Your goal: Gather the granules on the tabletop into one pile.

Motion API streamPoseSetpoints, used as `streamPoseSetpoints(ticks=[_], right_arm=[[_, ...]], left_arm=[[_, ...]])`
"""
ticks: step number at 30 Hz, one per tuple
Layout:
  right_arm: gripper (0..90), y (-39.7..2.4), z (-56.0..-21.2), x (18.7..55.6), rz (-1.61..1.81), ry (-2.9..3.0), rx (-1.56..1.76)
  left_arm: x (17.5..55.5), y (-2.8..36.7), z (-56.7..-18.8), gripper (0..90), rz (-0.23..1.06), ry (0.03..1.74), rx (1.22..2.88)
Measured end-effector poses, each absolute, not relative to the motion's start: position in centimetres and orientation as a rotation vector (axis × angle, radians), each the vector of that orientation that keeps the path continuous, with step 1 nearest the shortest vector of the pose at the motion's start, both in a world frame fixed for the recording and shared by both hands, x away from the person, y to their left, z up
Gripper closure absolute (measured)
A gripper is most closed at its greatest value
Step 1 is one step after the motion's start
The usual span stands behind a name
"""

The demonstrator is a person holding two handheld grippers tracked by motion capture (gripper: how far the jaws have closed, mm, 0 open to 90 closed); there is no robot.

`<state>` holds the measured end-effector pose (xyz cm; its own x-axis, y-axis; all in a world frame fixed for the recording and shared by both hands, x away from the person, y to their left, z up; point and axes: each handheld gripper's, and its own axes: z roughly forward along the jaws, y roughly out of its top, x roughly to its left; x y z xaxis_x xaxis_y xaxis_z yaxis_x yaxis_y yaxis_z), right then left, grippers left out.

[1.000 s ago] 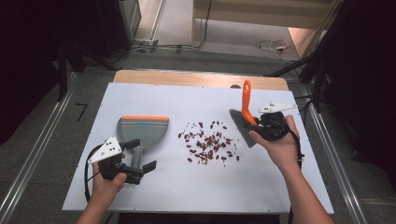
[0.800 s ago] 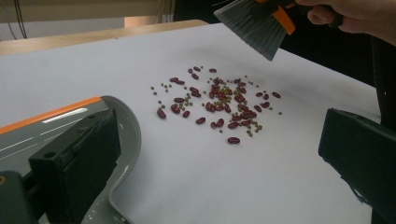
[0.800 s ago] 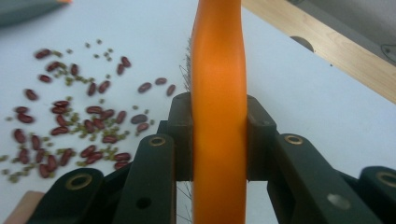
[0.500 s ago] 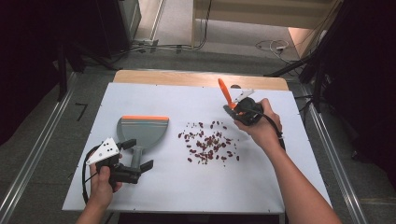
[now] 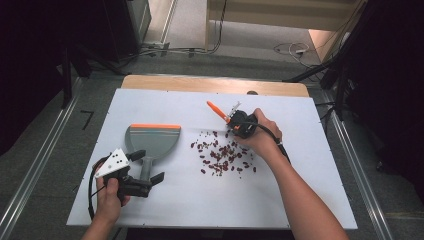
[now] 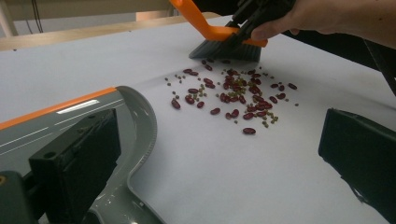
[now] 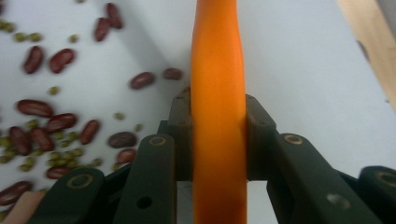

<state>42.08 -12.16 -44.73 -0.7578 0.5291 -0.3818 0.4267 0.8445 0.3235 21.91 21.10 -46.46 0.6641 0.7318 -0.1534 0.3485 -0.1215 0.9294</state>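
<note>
Right gripper (image 5: 239, 123) clamped on the orange brush handle (image 7: 218, 112), jaws pressed against both its sides. Grey bristles (image 6: 226, 50) met the white table (image 5: 320, 165) at the far edge of the scattered beans (image 5: 222, 156), dark red ones mixed with small green ones, around the table's middle. Left gripper (image 5: 131, 176) sat at the near left, its jaws standing apart in the left gripper view, the grey dustpan's (image 5: 152, 142) handle beside the left jaw; whether it was gripped, I couldn't tell. Dustpan's orange-edged lip pointed far, well left of the beans. A wooden strip (image 5: 215, 84) ran along the table's far edge; cables (image 5: 292, 49) lay on the floor beyond, dark surroundings either side.
</note>
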Motion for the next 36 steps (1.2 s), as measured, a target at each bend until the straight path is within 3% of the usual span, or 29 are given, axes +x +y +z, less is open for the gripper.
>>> streamPoseSetpoints(ticks=[21,36], right_arm=[[67.5,-12.9,-44.9,37.4,0.33,2.672,0.517],[68.6,-12.3,-40.7,40.9,0.517,2.577,0.499]], left_arm=[[21.9,20.7,-46.4,0.0,0.412,0.869,1.73],[21.8,20.7,-46.4,0.0,0.413,0.872,1.723]])
